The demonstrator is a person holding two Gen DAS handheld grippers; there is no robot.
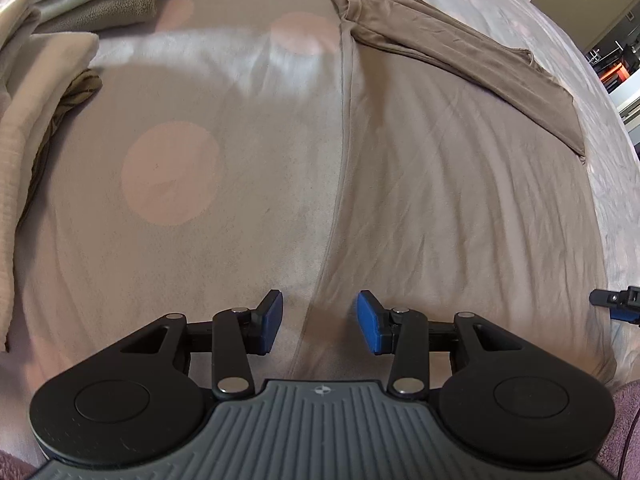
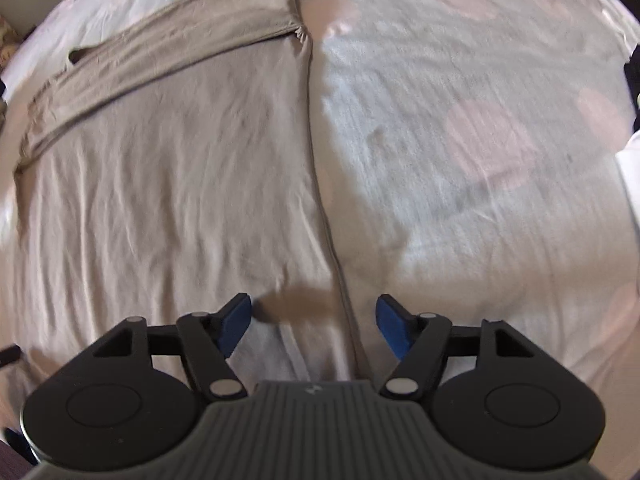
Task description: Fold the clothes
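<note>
Taupe jersey garment (image 1: 440, 200), thin and finely creased, is lying flat on the pale bedcover with large pink dots (image 1: 172, 172), its sleeve (image 1: 460, 56) already folded slantwise across the far end. Both tools are hanging over its long straight edge: the left gripper (image 1: 319, 322) is standing released with the hem running up between its blue pads (image 1: 272, 322) and nothing pinched, and the right gripper (image 2: 315, 326) is standing wider still, also empty, with the same edge passing between its jaws nearer the right-hand one. From where I am watching, the risk is lying in the pick-up: the cloth is thin and is lying tight against the bedcover, so a pinch closing too deep is likely catching the cover along with it, while a shallow one is taking only the top layer and letting the fold slide apart. Uneven lifting by the two hands is also likely to be skewing the hem and shaking the sleeve loose. Room is looking generous ahead of the jaws and across the bare cover beside the edge. Left of the left jaws, a pile of cream and grey folded cloths (image 1: 60, 20) is sitting well apart. The bed's rim is curving away beyond the garment's far side.
</note>
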